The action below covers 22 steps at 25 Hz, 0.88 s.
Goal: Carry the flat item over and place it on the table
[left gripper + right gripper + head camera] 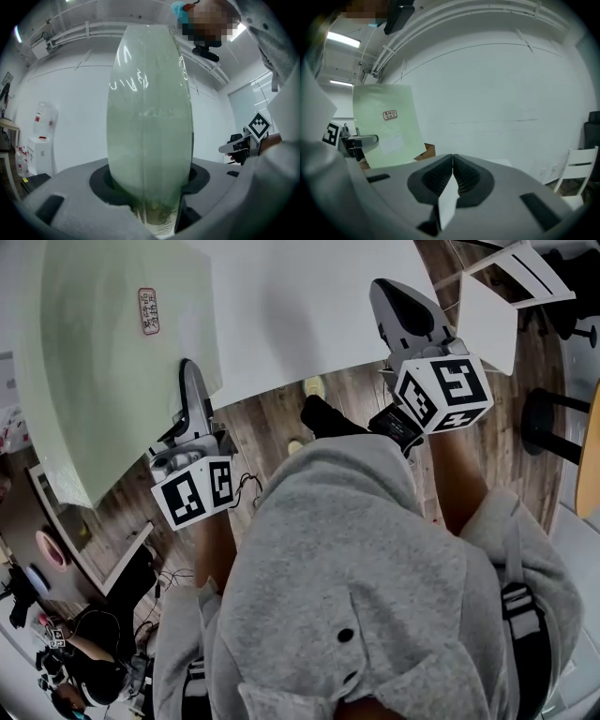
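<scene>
A pale green sheet (103,362) is held by the left gripper (194,390) at the left of the head view. It is spread nearly flat above the wooden floor (272,427), and its right edge overlaps what appears to be a white table (309,306). A small red-printed label (148,310) is seen on its upper face.

In the left gripper view the sheet is gripped between the fingers (84,201), which stand somewhat apart around its bowed near edge. Above them the sheet bulges outward.

The right gripper (398,306) is held over the near edge of the table, well apart from the left one. In the right gripper view its fingers (433,178) are pressed together on a thin white sheet (447,201). This sheet is seen edge-on and runs from the pads back toward the camera. The green sheet, with its label, is seen at the left of that view, and a white chair (581,168) at the far right.

A grey hooded top (356,568) fills the lower part of the head view.
</scene>
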Tool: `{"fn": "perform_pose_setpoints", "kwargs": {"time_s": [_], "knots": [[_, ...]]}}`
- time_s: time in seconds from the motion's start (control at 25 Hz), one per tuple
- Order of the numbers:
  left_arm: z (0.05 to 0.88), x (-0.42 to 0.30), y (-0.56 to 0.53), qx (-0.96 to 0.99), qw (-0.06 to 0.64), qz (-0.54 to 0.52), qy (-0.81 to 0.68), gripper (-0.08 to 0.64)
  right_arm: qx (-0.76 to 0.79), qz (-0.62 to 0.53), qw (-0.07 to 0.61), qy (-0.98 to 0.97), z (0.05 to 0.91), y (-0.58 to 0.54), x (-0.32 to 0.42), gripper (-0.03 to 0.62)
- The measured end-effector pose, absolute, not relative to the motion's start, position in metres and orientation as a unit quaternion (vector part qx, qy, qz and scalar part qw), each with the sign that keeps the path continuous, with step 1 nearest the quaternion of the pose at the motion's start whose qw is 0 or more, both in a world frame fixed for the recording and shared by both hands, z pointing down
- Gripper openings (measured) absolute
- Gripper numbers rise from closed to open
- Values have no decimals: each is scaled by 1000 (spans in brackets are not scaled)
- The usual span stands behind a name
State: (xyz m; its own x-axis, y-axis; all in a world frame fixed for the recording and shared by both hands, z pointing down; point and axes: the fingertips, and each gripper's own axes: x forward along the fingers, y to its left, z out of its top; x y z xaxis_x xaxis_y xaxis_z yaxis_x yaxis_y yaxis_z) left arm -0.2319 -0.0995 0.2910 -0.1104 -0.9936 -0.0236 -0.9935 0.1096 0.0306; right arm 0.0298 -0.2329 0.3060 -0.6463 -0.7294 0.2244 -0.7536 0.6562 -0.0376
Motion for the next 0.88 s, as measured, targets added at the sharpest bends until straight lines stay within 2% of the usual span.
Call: {"fn": "perform_pose_setpoints", "kwargs": {"time_s": [0.88], "knots": [[286,-220,-183,647,12,-2,-762,267,377,96,88,-917,317,-322,33,26]]}}
